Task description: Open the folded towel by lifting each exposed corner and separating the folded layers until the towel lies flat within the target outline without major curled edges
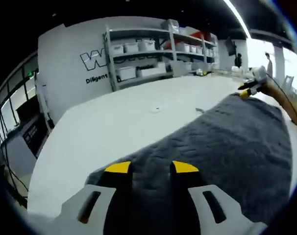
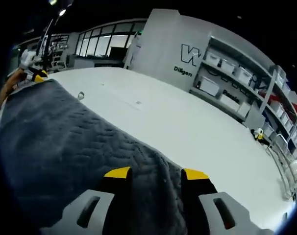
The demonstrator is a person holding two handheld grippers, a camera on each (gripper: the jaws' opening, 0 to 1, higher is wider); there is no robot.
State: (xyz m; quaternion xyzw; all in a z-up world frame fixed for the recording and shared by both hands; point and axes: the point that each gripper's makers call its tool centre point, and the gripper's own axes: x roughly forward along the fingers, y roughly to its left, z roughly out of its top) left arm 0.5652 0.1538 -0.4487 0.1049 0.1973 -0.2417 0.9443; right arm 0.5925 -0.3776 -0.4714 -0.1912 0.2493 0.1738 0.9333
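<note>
The white table [image 1: 114, 127] takes up most of both views and runs bare toward the shelving [image 1: 153, 54] in the upper centre of the left gripper view. On it lies the grey towel [image 1: 227, 147], covering the lower right of the left gripper view and the lower left of the right gripper view.

The left gripper [image 1: 151, 169] sits at bottom centre of its view, its yellow-tipped jaws a narrow gap apart with towel edge between them; it appears to grip the cloth, though actual pinch contact is hard to confirm. The right gripper [image 2: 156, 174] looks the same at bottom centre of its own view, with a ridge of towel rising between its jaws. Each gripper also shows small at the far towel corner in the other's view.

The step in hand seems to be spreading: both corners held, the cloth drawn taut between them. To do it well, keep both corners level, pull apart evenly, and lower together so the edge does not curl.

Open table lies beyond the far towel edge. A small clip-like item [image 2: 81, 95] rests just beside that edge. No target outline is discernible.
</note>
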